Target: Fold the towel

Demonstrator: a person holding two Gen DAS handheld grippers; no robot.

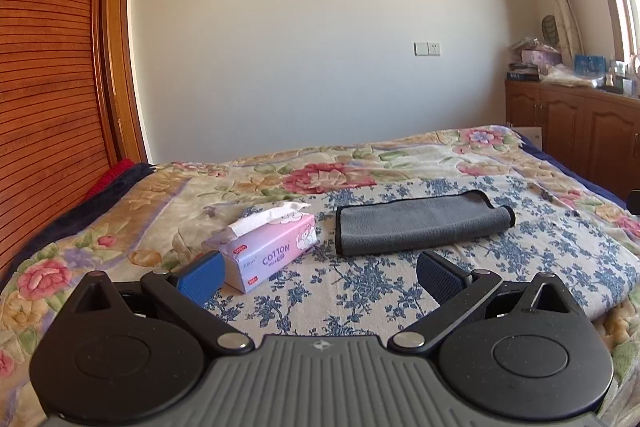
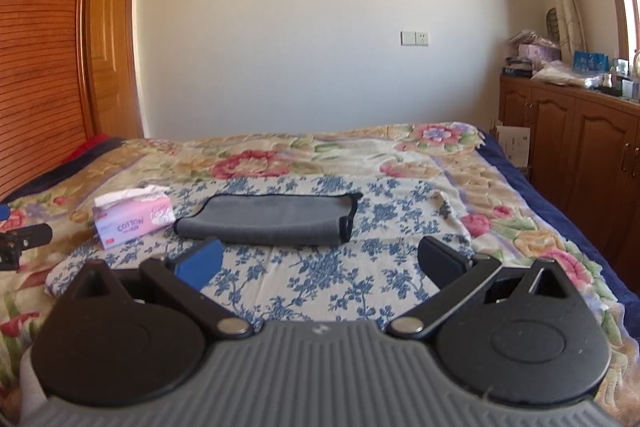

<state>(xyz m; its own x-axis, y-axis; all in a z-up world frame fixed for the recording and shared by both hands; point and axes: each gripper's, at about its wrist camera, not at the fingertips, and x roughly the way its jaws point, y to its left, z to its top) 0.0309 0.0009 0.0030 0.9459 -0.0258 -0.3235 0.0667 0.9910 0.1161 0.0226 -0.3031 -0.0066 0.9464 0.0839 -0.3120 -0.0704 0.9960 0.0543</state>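
Here, folded grey towel (image 1: pixel 420 223) on bed (image 1: pixel 360 291); both jaws wide.

Open blue-flowered cloth (image 2: pixel 320 279) lies between the spread right gripper (image 2: pixel 320 263) and the folded grey towel (image 2: pixel 272 221), nothing between. For the wide-open left gripper (image 1: pixel 320 275), a cotton tissue box (image 1: pixel 272 247) stands just beside its left finger, near the towel's left end.

Towel (image 1: pixel 420 223): grey matt cloth, soft nap. Tissue box (image 1: pixel 272 251): glossy card, paper tissue. Wardrobe (image 1: pixel 44 67): ribbed varnished wood. Bedspread (image 1: pixel 360 283): printed cloth.
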